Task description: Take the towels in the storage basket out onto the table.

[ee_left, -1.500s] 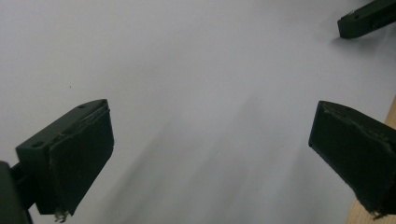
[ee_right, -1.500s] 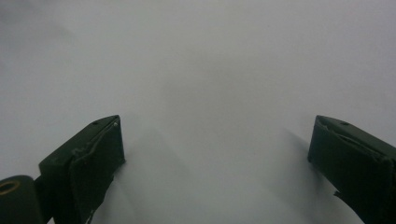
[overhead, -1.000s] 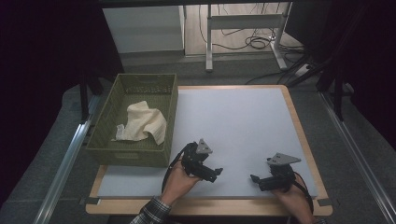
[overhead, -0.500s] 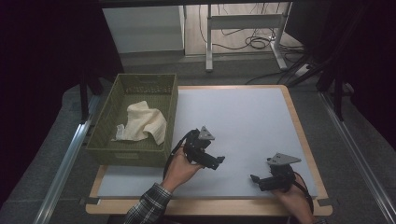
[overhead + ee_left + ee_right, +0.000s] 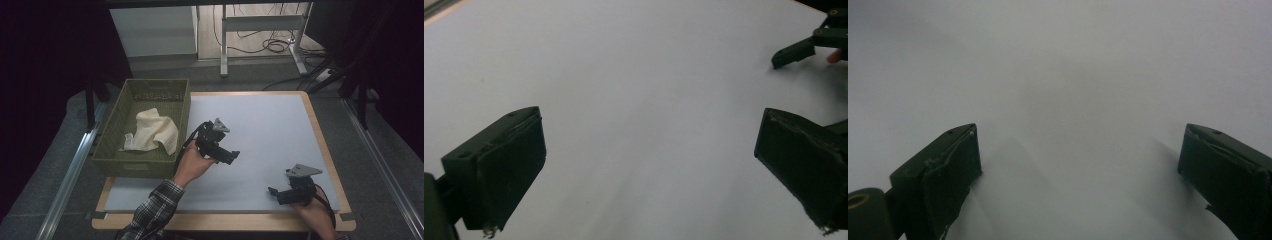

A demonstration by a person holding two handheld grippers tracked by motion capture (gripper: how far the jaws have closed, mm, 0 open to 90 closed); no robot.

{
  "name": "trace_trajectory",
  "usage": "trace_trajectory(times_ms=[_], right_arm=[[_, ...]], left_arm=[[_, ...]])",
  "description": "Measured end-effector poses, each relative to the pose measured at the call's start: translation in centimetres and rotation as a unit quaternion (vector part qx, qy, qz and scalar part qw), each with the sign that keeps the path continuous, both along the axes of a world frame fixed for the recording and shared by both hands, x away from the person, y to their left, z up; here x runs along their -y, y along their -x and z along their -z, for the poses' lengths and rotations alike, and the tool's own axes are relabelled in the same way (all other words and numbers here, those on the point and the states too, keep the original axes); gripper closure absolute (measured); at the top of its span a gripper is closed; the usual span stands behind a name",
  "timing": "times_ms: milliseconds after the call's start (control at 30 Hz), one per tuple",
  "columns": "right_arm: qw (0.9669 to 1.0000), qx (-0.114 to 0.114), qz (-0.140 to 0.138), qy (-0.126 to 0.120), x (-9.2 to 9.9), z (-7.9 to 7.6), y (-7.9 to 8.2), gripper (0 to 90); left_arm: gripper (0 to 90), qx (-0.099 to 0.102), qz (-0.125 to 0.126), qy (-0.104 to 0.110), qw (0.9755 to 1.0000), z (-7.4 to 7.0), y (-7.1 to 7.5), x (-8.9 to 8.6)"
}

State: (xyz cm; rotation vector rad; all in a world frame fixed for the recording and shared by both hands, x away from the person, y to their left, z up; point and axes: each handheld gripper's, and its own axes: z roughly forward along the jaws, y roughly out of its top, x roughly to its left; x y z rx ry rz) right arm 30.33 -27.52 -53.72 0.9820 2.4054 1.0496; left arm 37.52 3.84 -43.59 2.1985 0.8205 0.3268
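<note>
My left gripper (image 5: 231, 156) is held a little above the white table sheet (image 5: 260, 130), just right of the green basket (image 5: 116, 150), pointing right. In the left gripper view its jaws stand wide apart around bare sheet (image 5: 644, 125), with the left gripper (image 5: 649, 175) open and empty. My right gripper (image 5: 272, 192) rests low near the table's front right, pointing left. In the right gripper view the right gripper (image 5: 1078, 170) is open, nothing between the jaws. A cream cloth (image 5: 152, 131) lies crumpled inside the basket.
The other gripper's jaw tips (image 5: 796, 50) show at the top right of the left gripper view. The table's wooden rim (image 5: 320, 135) frames the sheet. Behind the table stand a white cabinet (image 5: 150, 30), a metal frame (image 5: 260, 22) and floor cables (image 5: 275, 46).
My left gripper has risen and moved away from the front edge toward the table's middle, staying open. The right gripper has stayed in place.
</note>
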Motion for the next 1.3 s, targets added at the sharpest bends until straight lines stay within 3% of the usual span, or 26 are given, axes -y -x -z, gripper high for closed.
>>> trace_trajectory(times_ms=[467, 733, 900, 1300], right_arm=[[1.0000, 0.000, 0.000, 0.000, 0.0, 0.0, 0.0, 3.6], [1.0000, 0.000, 0.000, 0.000, 0.0, 0.0, 0.0, 3.6], [1.0000, 0.000, 0.000, 0.000, 0.0, 0.0, 0.0, 3.6], [1.0000, 0.000, 0.000, 0.000, 0.0, 0.0, 0.0, 3.6]], left_arm=[[0.3, 0.000, -0.038, -0.010, 0.9992, -1.9, -2.8, -1.9], [0.3, 0.000, -0.067, -0.004, 0.9977, -2.9, -4.1, -4.4], [0.2, 0.000, -0.079, -0.013, 0.9968, -3.3, -4.7, -5.8], [0.2, 0.004, -0.127, -0.009, 0.9919, -4.3, -5.3, -10.4]])
